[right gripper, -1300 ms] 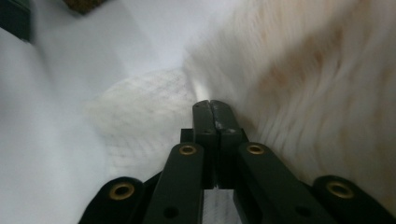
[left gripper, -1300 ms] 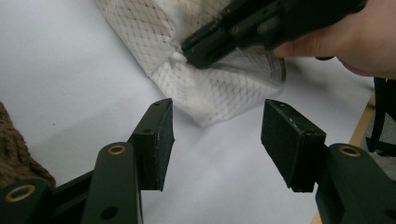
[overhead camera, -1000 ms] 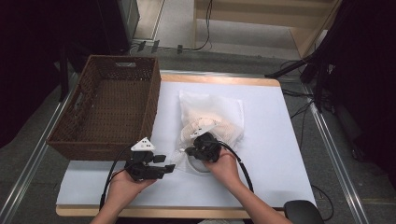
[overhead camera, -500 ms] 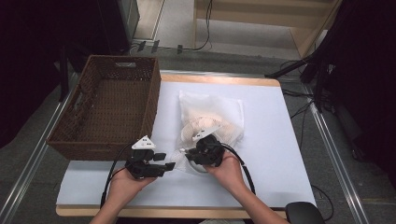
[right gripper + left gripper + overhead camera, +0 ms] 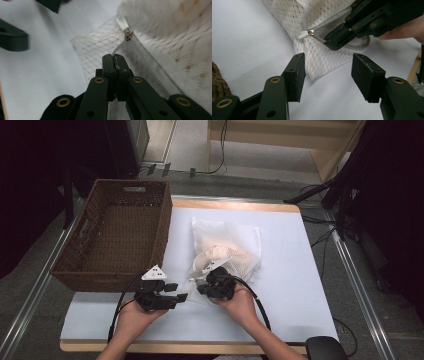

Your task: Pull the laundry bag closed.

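Observation:
A white mesh bag with something pale and furry inside lies mid-table. Its zipper slider sits at the near-left corner. My right gripper has just closed its jaws. In the right gripper view it is shut on the white zipper strip just below the slider. My left gripper hovers left of that corner, open. In the left gripper view its pads stand apart with nothing between them. The bag's corner and the right gripper lie just beyond.
A brown wicker basket stands at the table's left, close to my left hand, and its edge shows in the left gripper view. White table cover spreads to the right of the bag. Cables trail from both grippers toward the near edge.
The right gripper has shifted slightly at the bag's near corner. The left gripper has kept still.

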A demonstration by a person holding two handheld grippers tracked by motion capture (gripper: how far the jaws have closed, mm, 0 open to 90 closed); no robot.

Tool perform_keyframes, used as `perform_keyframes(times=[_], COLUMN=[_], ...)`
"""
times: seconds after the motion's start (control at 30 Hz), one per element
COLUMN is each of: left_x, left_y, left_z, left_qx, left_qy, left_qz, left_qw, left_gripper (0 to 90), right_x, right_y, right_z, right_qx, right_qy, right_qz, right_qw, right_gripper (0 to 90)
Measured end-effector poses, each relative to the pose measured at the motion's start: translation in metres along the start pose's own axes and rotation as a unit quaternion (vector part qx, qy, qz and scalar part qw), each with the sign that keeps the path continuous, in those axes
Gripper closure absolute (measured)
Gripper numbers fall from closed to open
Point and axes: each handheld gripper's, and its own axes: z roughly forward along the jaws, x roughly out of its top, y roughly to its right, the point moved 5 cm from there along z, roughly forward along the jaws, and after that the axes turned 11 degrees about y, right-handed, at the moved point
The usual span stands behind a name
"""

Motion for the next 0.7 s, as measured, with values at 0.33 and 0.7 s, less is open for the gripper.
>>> perform_keyframes(times=[0.33, 0.7], left_x=[0.003, 0.005], left_y=[0.001, -0.003], left_z=[0.011, 0.034], left_qx=[0.002, -0.017], left_qy=[-0.006, -0.031], left_qz=[0.006, -0.002], left_qw=[1.0, 0.9994], left_gripper=[45.9, 49.6], right_x=[0.011, 0.011], right_y=[-0.015, -0.017], right_z=[-0.027, -0.04], right_qx=[0.01, 0.008], right_qy=[0.039, 0.058], right_qz=[-0.025, -0.028], right_qw=[0.9989, 0.9979], right_gripper=[90.0, 89.9])
